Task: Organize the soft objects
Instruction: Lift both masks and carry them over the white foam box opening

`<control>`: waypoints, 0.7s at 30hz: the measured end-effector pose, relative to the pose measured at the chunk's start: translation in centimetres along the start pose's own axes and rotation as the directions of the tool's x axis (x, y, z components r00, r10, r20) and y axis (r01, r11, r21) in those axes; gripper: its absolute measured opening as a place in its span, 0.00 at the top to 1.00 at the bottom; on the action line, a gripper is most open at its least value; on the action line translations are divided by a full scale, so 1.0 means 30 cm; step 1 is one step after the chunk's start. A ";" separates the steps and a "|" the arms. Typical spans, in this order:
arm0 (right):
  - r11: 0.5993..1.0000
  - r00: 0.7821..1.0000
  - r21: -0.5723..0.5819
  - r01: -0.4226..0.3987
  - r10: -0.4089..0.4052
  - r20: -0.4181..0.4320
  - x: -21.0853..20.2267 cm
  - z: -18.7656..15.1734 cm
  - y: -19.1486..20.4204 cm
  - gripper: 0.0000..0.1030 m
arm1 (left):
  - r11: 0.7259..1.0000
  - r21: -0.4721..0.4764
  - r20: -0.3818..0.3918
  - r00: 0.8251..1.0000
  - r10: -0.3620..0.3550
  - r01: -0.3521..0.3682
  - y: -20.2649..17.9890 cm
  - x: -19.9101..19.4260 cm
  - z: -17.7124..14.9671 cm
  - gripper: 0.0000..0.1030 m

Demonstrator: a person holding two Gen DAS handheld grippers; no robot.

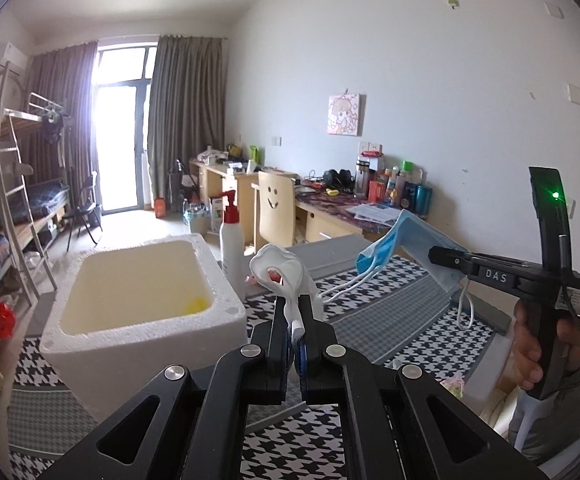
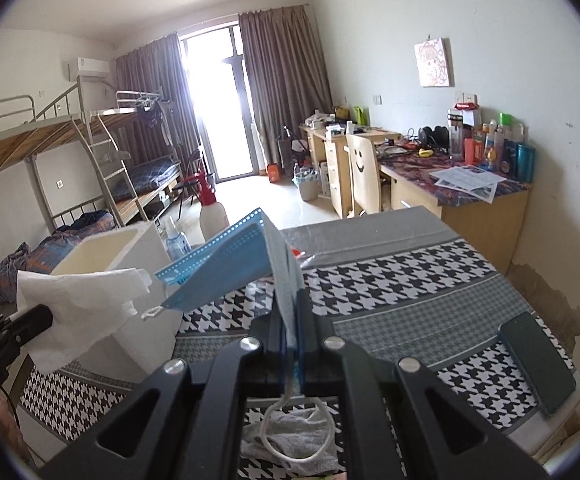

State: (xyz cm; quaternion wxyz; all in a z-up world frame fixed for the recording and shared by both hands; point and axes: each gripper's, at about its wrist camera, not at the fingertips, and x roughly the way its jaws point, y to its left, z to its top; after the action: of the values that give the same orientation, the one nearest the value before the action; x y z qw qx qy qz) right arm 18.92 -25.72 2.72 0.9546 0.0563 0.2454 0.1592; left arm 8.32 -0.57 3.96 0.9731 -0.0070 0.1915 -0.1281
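Observation:
My left gripper (image 1: 295,312) is shut on a white tissue (image 1: 280,274), held above the houndstooth cloth just right of a white foam box (image 1: 146,292). My right gripper (image 2: 293,312) is shut on a blue face mask (image 2: 230,268), its white ear loops hanging down. In the left wrist view the right gripper (image 1: 435,256) holds the mask (image 1: 389,246) to the right of the tissue. In the right wrist view the left gripper (image 2: 48,318) holds the tissue (image 2: 82,312) in front of the foam box (image 2: 130,248).
A white pump bottle (image 1: 232,240) stands behind the box. A dark phone (image 2: 537,364) lies on the cloth at right. A grey cloth (image 2: 290,436) lies under the right gripper. A desk (image 2: 469,192) with clutter and a chair (image 2: 363,172) stand beyond.

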 end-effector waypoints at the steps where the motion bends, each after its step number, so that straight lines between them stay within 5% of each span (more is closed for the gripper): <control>1: 1.000 1.000 0.000 -0.003 0.003 0.006 -0.005 0.005 0.002 0.94 | 1.000 -0.001 0.002 1.000 0.003 -0.003 0.002 0.000 0.004 0.96; 21: 0.998 0.997 -0.028 -0.049 0.051 0.064 -0.013 0.073 0.071 0.94 | 0.992 -0.043 0.055 0.991 0.118 -0.116 0.047 -0.003 0.095 0.96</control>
State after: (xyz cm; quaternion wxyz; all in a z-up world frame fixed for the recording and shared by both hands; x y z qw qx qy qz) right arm 19.09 -23.91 5.21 0.9584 0.0551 0.2108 0.1843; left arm 9.65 0.73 6.54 0.9837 -0.0186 0.1659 -0.0668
